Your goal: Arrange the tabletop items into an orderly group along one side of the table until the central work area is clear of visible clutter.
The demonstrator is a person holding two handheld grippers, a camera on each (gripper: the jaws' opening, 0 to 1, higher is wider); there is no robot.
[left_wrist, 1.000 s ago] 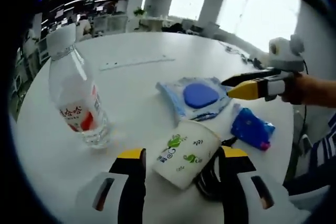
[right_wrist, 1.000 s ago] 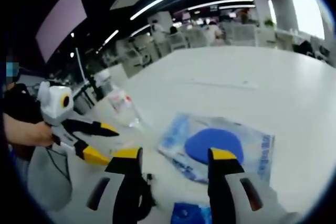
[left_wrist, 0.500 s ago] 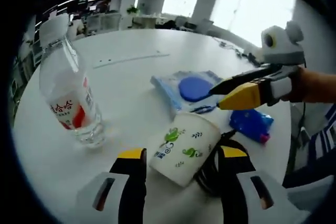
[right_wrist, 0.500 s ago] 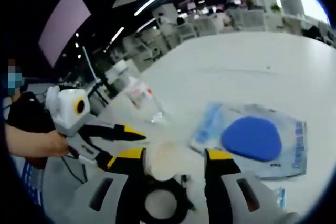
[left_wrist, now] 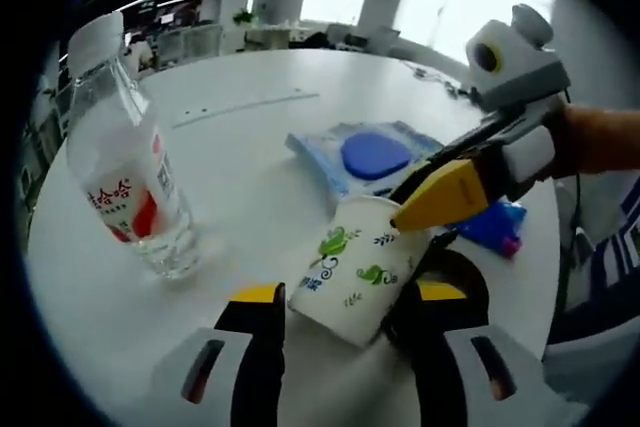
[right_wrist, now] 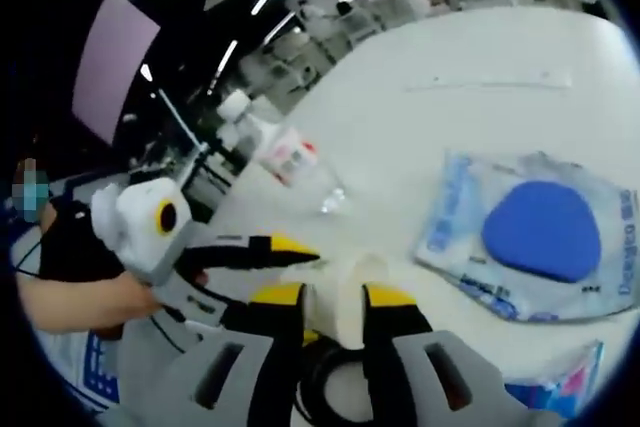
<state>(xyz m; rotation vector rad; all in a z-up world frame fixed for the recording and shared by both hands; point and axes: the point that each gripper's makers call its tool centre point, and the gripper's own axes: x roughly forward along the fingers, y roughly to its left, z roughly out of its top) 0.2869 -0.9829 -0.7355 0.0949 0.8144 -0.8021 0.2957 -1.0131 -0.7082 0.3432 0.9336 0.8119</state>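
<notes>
The paper cup lies tipped on the white table, its mouth toward 1 o'clock in the left gripper view, between the spread tips of the left gripper, which grips nothing. From 3 o'clock in that view the right gripper reaches in with its yellow tips at the cup's rim. In the right gripper view its own jaws stand narrowly apart with the cup's rim between them; whether they pinch it I cannot tell. That view also shows the left gripper entering from 9 o'clock, held by a hand.

The left gripper view shows a plastic water bottle upright at 9 o'clock, nearly empty. Beyond the cup lies a clear packet holding a blue pad. A black cable coil sits under the cup's right side, a blue wrapper just past it.
</notes>
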